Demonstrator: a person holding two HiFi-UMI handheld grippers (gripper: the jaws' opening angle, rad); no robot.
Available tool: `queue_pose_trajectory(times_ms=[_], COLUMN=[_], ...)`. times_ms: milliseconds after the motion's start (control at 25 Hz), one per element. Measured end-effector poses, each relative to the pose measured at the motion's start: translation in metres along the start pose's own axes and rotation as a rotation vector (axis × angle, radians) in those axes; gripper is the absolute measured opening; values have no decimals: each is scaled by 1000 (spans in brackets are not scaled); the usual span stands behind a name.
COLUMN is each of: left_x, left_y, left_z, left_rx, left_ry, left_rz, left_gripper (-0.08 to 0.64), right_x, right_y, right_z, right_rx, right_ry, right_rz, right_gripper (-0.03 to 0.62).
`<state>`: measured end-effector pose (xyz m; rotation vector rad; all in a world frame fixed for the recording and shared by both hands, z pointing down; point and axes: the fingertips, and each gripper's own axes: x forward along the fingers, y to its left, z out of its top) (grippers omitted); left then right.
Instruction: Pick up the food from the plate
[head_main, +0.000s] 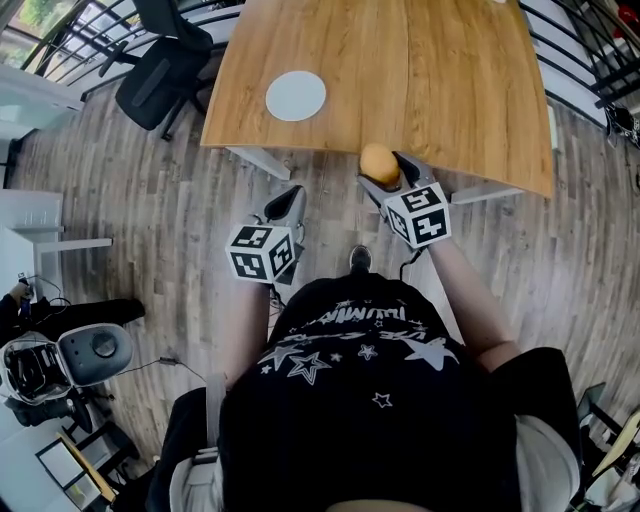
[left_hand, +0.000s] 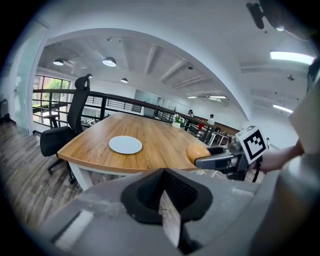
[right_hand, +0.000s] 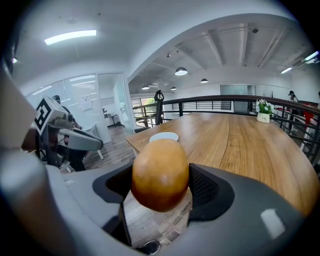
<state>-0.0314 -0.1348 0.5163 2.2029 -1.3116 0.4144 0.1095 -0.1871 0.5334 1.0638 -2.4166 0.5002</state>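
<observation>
With the food (right_hand: 160, 175) pinched in right gripper (head_main: 388, 170) jaws, grip steadily, lifting clear of the counter (right_hand: 250, 145) ahead; left gripper (left_hand: 164, 200) jaws pressed together.

plate (head_main: 296, 96): 1 | food item (head_main: 380, 163): 1 | table (head_main: 430, 70): 1 | office chair (head_main: 160, 75): 1

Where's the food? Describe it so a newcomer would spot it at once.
Start at the big wooden table and go to its near edge, where the right hand-held gripper is. The food is the round golden-brown lump clamped between its jaws. Its neighbours differ: the white plate is flat and bare, the left hand-held gripper shut on nothing.
</observation>
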Motion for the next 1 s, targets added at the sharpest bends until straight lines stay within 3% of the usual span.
queue_pose_trajectory(times_ms=[480, 1000], left_x=[-57, -111], left_y=[21, 18], left_z=[-40, -67], left_rx=[-48, -39], left_ry=[4, -26], left_rz=[11, -14], left_gripper=[0, 0], right_x=[-10, -31], right_y=[48, 107], right_z=[-14, -25], right_rx=[-30, -51], right_ry=[33, 18], right_rz=[-30, -41], right_gripper=[342, 342])
